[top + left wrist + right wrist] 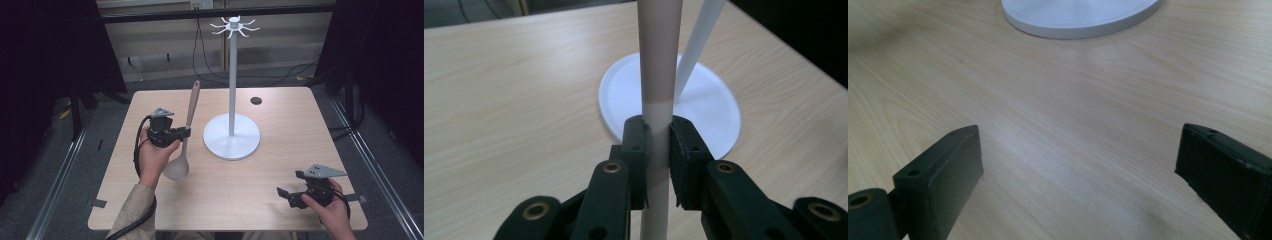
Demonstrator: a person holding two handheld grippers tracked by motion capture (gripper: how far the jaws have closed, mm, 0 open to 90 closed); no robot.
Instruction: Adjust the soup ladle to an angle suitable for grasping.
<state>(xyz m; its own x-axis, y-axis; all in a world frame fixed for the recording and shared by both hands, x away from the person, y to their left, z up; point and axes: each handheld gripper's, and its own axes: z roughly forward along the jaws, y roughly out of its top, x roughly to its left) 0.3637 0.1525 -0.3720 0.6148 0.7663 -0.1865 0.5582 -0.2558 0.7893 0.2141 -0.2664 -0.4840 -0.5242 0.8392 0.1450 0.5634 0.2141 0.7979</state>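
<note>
- High view: the left gripper [183, 133] grasps a spoon [184, 135] by its handle, near the middle of the table [280, 200] and a little towards its left edge.
- High view: the spoon stands tilted, its pale bowl low and towards the near edge, its pinkish handle end pointing up and towards the far edge; whether the bowl touches the table cannot be told.
- High view: a white hook stand [231, 100] rises just beside the spoon on a round base at the table's centre, with curved hooks at its top.
- High view: a small dark disc [256, 100] lies near the far edge.
- High view: the right gripper [283, 192] rests near the near right corner, well apart from the spoon, its fingers spread with nothing between them.
- Left gripper view: both fingers [638, 150] are clenched on the spoon handle [658, 130], which runs upright between them, white low down and pinkish higher up. The stand's round base [714, 110] and pole lie behind it.
- Right gripper view: the two fingers [948, 175] stand wide apart over bare table [1068, 140], released; the rim of the stand's base [1083, 25] lies ahead.
</note>
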